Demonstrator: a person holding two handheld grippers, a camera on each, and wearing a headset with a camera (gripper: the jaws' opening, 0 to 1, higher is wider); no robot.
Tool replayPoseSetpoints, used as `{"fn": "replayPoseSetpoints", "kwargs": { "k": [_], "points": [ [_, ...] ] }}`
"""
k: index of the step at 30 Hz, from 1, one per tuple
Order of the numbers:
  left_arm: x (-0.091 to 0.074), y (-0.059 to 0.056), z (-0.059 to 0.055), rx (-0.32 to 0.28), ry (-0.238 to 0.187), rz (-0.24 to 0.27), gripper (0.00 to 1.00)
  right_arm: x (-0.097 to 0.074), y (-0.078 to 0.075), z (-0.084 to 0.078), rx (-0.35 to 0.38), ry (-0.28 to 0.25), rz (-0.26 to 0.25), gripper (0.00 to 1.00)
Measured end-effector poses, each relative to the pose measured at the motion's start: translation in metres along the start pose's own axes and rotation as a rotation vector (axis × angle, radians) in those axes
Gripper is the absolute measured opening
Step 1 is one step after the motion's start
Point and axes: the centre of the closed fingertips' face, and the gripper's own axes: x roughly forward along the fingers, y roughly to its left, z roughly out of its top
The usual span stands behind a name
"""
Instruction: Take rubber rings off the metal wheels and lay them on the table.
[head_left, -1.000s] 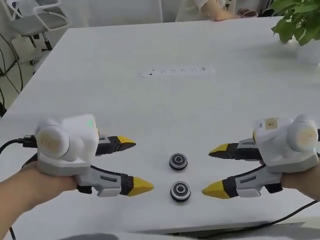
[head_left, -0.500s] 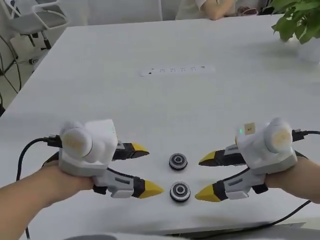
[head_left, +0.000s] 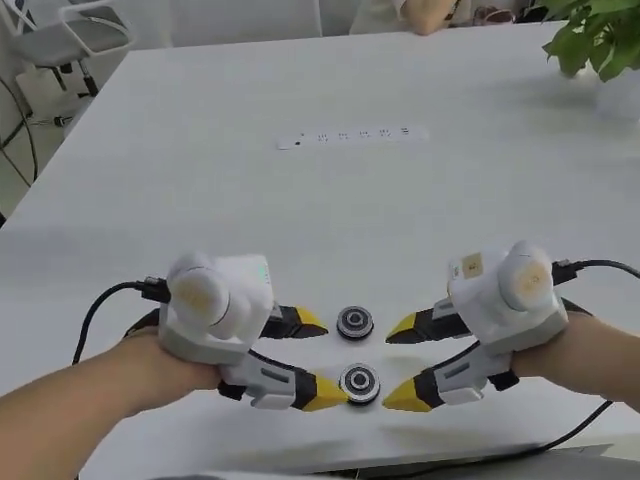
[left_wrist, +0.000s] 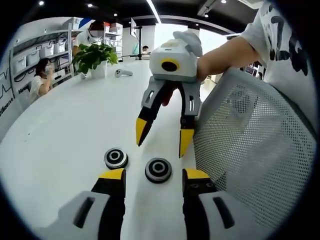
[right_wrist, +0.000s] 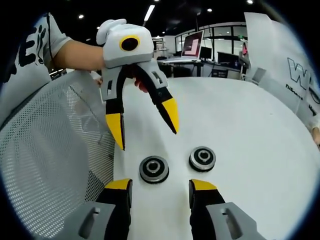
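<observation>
Two small metal wheels lie flat close to the near edge of the surface (head_left: 330, 215), one just behind the other. The near wheel (head_left: 360, 381) sits between the left gripper (head_left: 325, 360) and the right gripper (head_left: 392, 365), which face each other across it. The far wheel (head_left: 355, 321) is just beyond. Both grippers have their fingers (head_left: 318, 392) spread wide and hold nothing.

Each wheel carries a dark rubber ring (right_wrist: 143, 170) around its rim. The ring is probably soft and stretchy but seated snugly. The wheel itself looks stiff, smooth and light enough to skid on the slick surface. A sound plan is to pinch the metal body across its diameter with one gripper. The other can then catch the ring's outer edge and peel it sideways off the rim.
</observation>
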Motion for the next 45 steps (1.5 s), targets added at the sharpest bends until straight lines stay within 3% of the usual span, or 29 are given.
{"fn": "replayPoseSetpoints", "kwargs": {
  "k": [11, 15, 18, 21, 26, 28, 29, 30, 33, 45],
  "points": [
    [0.019, -0.011, -0.001, 0.006, 0.023, -0.053, 0.24, 0.003, 0.003, -0.004, 0.007, 0.0, 0.019, 0.43],
    [0.024, -0.01, -0.006, 0.032, 0.047, -0.046, 0.16, 0.003, 0.003, -0.005, 0.007, 0.003, 0.018, 0.43],
    [0.025, -0.009, -0.006, 0.032, 0.042, -0.038, 0.13, 0.003, 0.004, -0.005, 0.004, 0.006, 0.02, 0.42],
    [0.027, -0.009, -0.006, 0.031, 0.039, -0.033, 0.11, 0.004, 0.004, -0.005, 0.007, 0.003, 0.021, 0.43],
    [0.031, -0.01, -0.005, 0.078, 0.035, -0.012, 0.09, 0.005, 0.004, -0.006, 0.001, 0.009, 0.02, 0.43],
    [0.033, -0.011, -0.009, 0.096, 0.054, -0.015, 0.1, 0.005, 0.003, -0.006, 0.003, 0.007, 0.019, 0.43],
    [0.032, -0.012, -0.011, 0.097, 0.063, -0.02, 0.11, 0.005, 0.004, -0.006, 0.004, 0.007, 0.019, 0.43],
    [0.032, -0.011, -0.008, 0.093, 0.041, -0.014, 0.11, 0.005, 0.004, -0.006, 0.006, 0.004, 0.019, 0.43],
    [0.032, -0.009, -0.01, 0.062, 0.029, -0.01, 0.11, 0.005, 0.003, -0.005, 0.008, 0.0, 0.019, 0.43],
    [0.032, -0.007, -0.008, 0.069, 0.025, 0.03, 0.08, 0.009, 0.004, 0.002, -0.007, -0.024, 0.02, 0.31]
  ]
}}
